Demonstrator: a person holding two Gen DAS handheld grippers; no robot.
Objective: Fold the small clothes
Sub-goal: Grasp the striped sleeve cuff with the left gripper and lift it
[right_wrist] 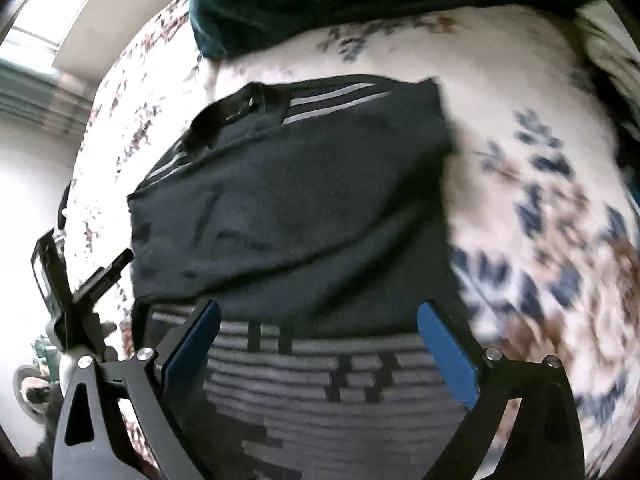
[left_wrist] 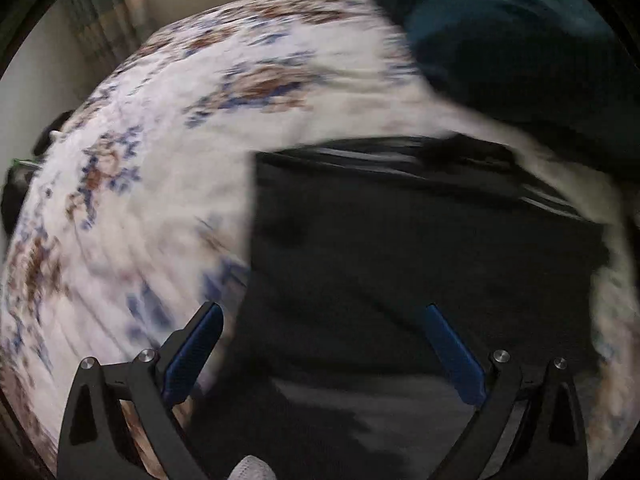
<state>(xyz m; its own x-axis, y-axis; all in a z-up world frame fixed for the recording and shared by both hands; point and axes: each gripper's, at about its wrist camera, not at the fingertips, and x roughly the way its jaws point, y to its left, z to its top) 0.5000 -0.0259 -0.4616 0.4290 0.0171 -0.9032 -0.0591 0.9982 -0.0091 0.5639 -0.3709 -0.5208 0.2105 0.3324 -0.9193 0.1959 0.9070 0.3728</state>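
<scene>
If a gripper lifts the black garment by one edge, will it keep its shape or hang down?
The black garment would probably hang limp: it already lies folded over itself with soft creases. It looks thin, so likely light. On the floral bedsheet a push would probably bunch it up rather than slide it whole.

Soft, dim daylight in both views; brightest at the blown-out window [right_wrist: 36,12] in the upper left corner of the right wrist view, with the pale wall [right_wrist: 24,184] beneath nearly washed to white; no hard shadows, no glare. Heavy motion blur throughout the left wrist view, smearing the floral bedspread [left_wrist: 132,168] and the edges of the black garment [left_wrist: 400,248]; somewhat sharper in the right wrist view, stripes on the garment legible, print at right streaked. Strong fisheye bulge, black vignette at the corners; crisp only on the near blue pads [right_wrist: 192,344].
</scene>
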